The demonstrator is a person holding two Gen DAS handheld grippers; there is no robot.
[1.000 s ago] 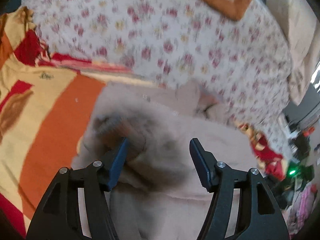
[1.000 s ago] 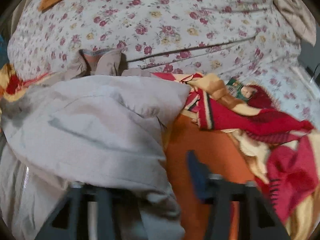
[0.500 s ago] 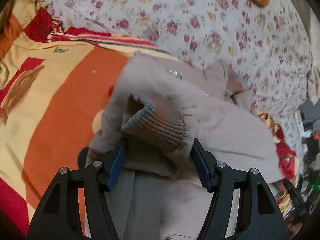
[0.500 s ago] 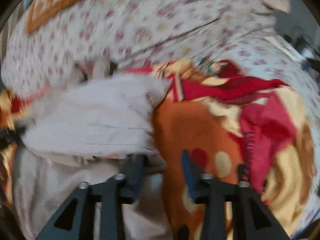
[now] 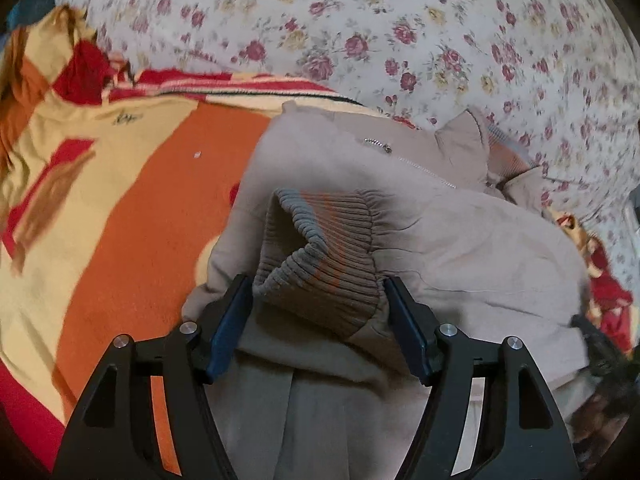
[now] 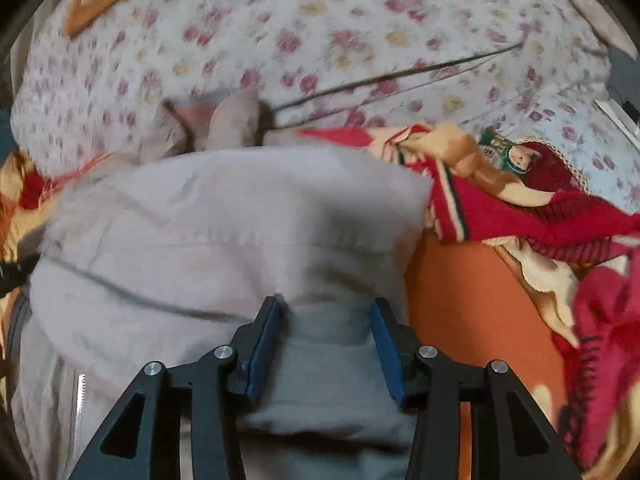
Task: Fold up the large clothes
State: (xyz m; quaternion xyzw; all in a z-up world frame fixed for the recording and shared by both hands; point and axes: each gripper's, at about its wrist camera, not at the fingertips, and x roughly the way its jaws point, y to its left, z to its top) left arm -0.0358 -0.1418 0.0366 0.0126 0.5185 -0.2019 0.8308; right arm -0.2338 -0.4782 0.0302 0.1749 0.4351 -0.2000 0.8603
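The jacket (image 5: 460,240), a beige zip-front garment, lies bunched on the blanket (image 5: 152,208) that covers the bed, with its collar (image 5: 476,148) toward the floral quilt (image 5: 400,32). One sleeve is laid back across the body, so its ribbed cuff (image 5: 320,248) rests on top of the fabric. This placement suggests a sleeve-in fold in progress, judged from the layout alone.

The left hand-held gripper (image 5: 318,322) stands with jaws apart, one on each side of the cuff. The blue pads (image 5: 230,328) sit at the cuff's edges; whether they press it cannot be told. The right hand-held gripper (image 6: 326,346) also stands with jaws parted, straddling a ridge of jacket (image 6: 240,232) cloth at the garment's right edge, probably to steady or gather that side.

View differences:
- The left wrist view shows the cuff, the zip (image 5: 416,166) and the collar clearly. The right wrist view shows none of the cuff.
- The right wrist view, partly blurred, shows the jacket's right border against the orange blanket (image 6: 472,308) and a rumpled red cloth (image 6: 540,216) just beside it. It also shows a short run of zip teeth (image 6: 82,394) at lower left.
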